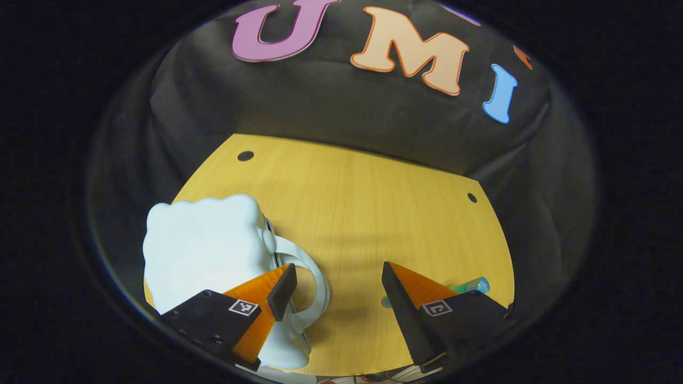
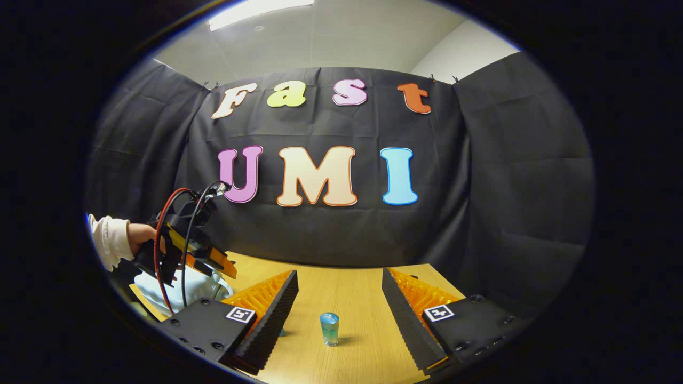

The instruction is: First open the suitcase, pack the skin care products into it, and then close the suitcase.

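A: Both tongs are standing with their fingers wide apart and nothing between them. The left gripper (image 1: 338, 285) is hanging over the pale blue, lumpy-shelled small suitcase (image 1: 208, 250), looking down on it.

B: Where is the suitcase sitting?

A: It is lying closed on the left part of the yellow wooden table (image 1: 363, 202), near the front edge. Its looped pale handle (image 1: 315, 282) is sticking out toward the middle of the table, and the left gripper's left finger (image 1: 282, 290) is showing in front of that handle. Whether it is touching the handle, I cannot tell.

B: And the skin care product?

A: A small teal, clear-bodied bottle with a blue cap (image 2: 330, 328) is standing upright on the table, well apart from the suitcase. In the right gripper view it is showing between the fingers of the right gripper (image 2: 340, 306), farther off on the tabletop and not touching either finger. In the left gripper view a bit of the same bottle (image 1: 472, 285) is peeking out beside the right finger.

B: Anything else around?

A: In the right gripper view the left gripper (image 2: 205, 256) is showing at the left above the suitcase (image 2: 181, 290), a hand (image 2: 140, 234) in a pale sleeve (image 2: 106, 240) gripping it, with red and black cables (image 2: 171, 250) looping off it. Two dark round holes (image 1: 245, 156) are marking the far corners of the table.
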